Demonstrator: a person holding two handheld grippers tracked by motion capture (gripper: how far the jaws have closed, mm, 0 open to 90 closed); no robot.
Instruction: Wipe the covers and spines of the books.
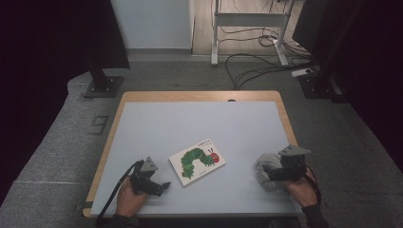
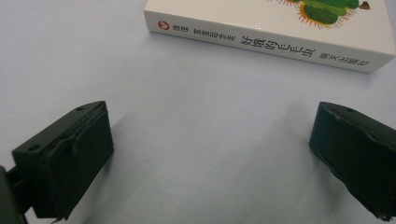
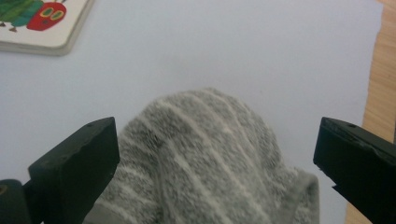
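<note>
So right now my right gripper (image 1: 274, 167) has its jaws spread wide, and the grey striped terry cloth (image 3: 205, 158) sits bunched up on the table between them, not pinched at all. The pads are clear of it on both sides in the right gripper view. It lies near the right edge of the pale blue table top (image 1: 199, 123), close to the wooden border.

My left gripper (image 1: 160, 186) is also wide open with nothing in it, parked low over the table and pointed at the spine of the white board book with the green caterpillar on its cover (image 1: 196, 161). The book lies flat, mid-table, well apart from the cloth.

What I'd worry about: the cloth is a soft heap, so if I close on it from here I might only catch a top fold and the rest unrolls or drags. Pull it sideways and it could slide off that near edge. On the left side, the book lies flat with a low spine, so the jaws could easily shove it along instead of gripping it.
</note>
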